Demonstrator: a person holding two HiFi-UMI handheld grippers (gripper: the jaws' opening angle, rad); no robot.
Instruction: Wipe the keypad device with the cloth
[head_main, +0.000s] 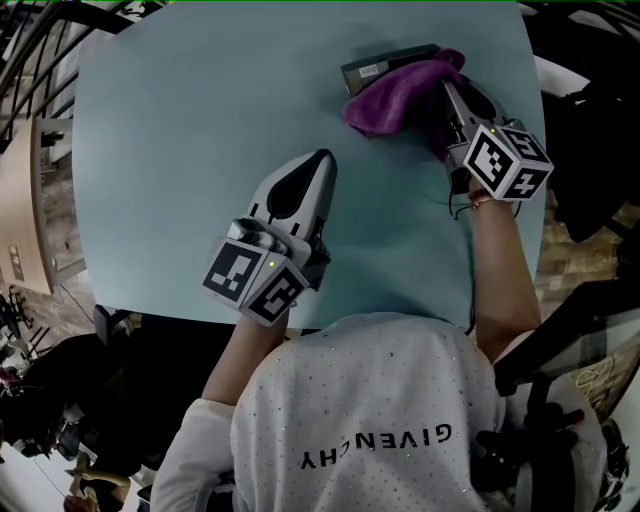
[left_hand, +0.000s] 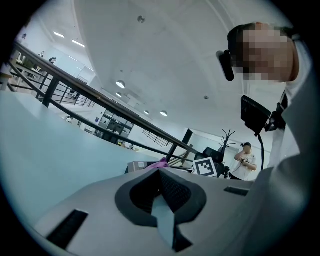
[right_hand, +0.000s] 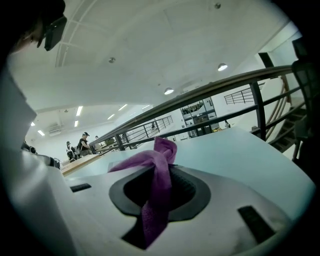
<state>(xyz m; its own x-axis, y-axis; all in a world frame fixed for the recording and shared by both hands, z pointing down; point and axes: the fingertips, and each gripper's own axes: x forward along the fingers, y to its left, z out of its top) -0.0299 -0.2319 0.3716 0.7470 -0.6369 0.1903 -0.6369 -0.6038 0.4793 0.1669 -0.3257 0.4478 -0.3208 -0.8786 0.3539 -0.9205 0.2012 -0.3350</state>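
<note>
The keypad device (head_main: 378, 66) is a dark flat box at the far side of the pale blue table (head_main: 200, 130). A purple cloth (head_main: 397, 95) lies bunched over its right part. My right gripper (head_main: 447, 92) reaches onto it from the right and is shut on the cloth; in the right gripper view the cloth (right_hand: 156, 185) runs pinched between the jaws of my right gripper (right_hand: 162, 167). My left gripper (head_main: 322, 160) rests on the table nearer me, shut and holding nothing, well apart from the device. From my left gripper (left_hand: 160, 171) the device (left_hand: 136, 166) and cloth (left_hand: 161, 162) show far ahead.
The table's right edge (head_main: 535, 120) runs close beside the right gripper, with dark equipment beyond it. A black railing (right_hand: 210, 90) borders the space behind the table. A person (left_hand: 245, 160) stands in the background, and others (right_hand: 82, 142) are far off.
</note>
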